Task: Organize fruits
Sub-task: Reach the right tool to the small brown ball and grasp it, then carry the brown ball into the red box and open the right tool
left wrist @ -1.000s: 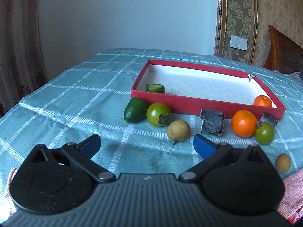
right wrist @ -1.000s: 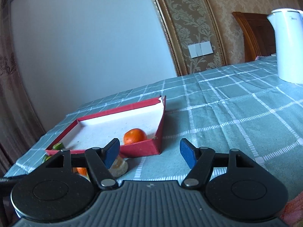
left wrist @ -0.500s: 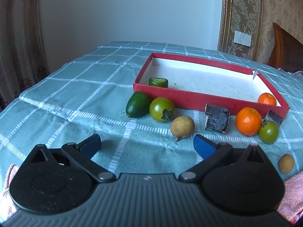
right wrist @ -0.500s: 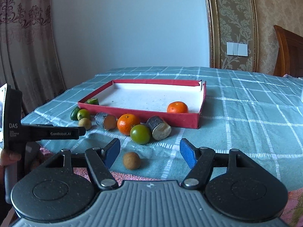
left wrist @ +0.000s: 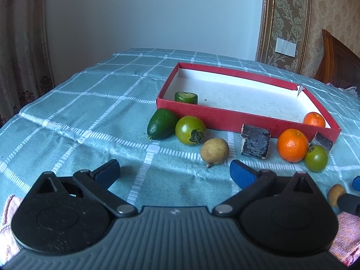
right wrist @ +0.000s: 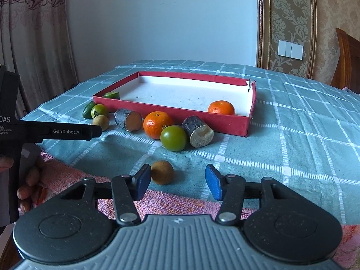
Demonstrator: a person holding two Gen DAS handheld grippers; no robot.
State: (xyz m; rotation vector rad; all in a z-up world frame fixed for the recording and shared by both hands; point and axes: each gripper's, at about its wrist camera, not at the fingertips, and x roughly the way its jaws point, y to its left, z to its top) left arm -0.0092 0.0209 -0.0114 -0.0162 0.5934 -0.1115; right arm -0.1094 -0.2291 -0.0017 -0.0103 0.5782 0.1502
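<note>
Checked tablecloth (left wrist: 90, 112) under both wide-spread tools, left tool (left wrist: 174, 172), right tool (right wrist: 177, 181); person's hand (right wrist: 29, 180) only in right view.

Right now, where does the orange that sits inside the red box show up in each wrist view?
Left wrist: the orange in the box is at the far right, in the near right corner of the red box.
Right wrist: it is right of centre, again in the near right corner.
Shared landmark: the torn far right corner of the box.
</note>
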